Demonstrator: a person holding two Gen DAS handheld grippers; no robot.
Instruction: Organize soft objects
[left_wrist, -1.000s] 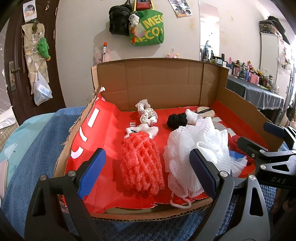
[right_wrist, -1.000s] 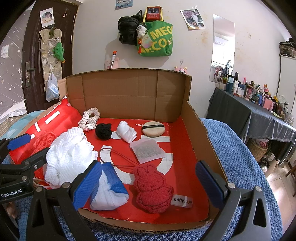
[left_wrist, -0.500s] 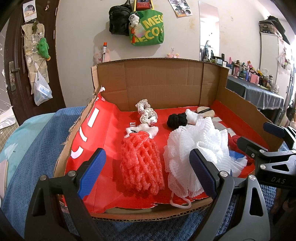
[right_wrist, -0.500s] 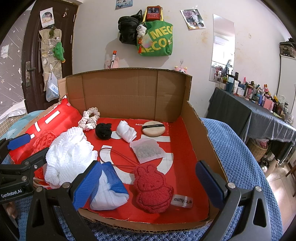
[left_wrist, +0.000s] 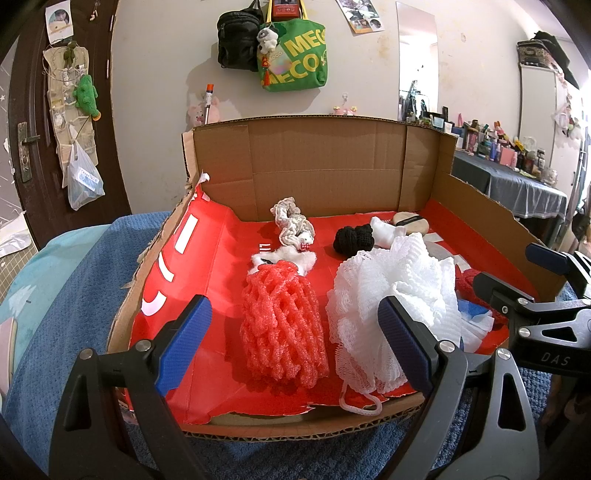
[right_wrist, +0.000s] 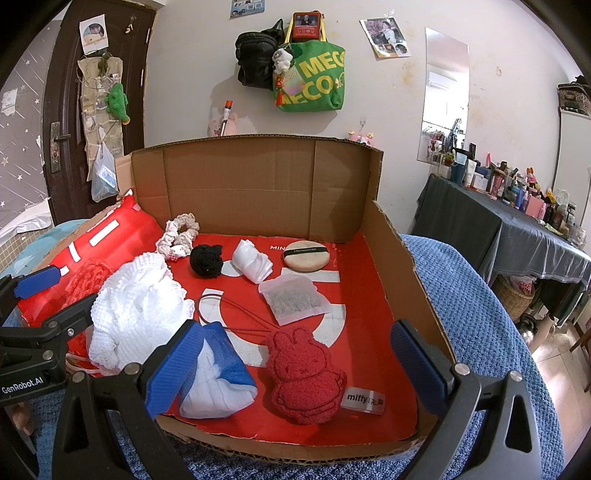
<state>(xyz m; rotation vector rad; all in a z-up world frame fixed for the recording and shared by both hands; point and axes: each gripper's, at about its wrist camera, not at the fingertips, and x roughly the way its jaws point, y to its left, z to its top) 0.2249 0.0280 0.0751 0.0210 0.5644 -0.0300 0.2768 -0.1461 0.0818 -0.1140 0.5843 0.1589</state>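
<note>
A cardboard box (left_wrist: 332, 166) with a red floor holds the soft things. In the left wrist view a red foam net (left_wrist: 284, 325) lies before my left gripper (left_wrist: 295, 339), which is open and empty at the box's near edge. A white mesh bath puff (left_wrist: 395, 295) sits to its right. Behind lie a pale scrunchie (left_wrist: 291, 223) and a black knitted ball (left_wrist: 352, 238). In the right wrist view my right gripper (right_wrist: 295, 362) is open and empty over a red plush rabbit (right_wrist: 304, 373). A blue and white pouch (right_wrist: 216, 380) lies by its left finger. Farther back are a white cloth (right_wrist: 253, 260), a round powder puff (right_wrist: 306, 254) and a sachet (right_wrist: 293, 301).
The box rests on a blue knitted blanket (right_wrist: 461, 295). A "miffy" tag (right_wrist: 364, 398) lies beside the rabbit. A dark-clothed table (right_wrist: 517, 229) crowded with bottles stands at the right. Bags (right_wrist: 310, 77) hang on the wall behind, and a dark door (right_wrist: 55, 122) is at the left.
</note>
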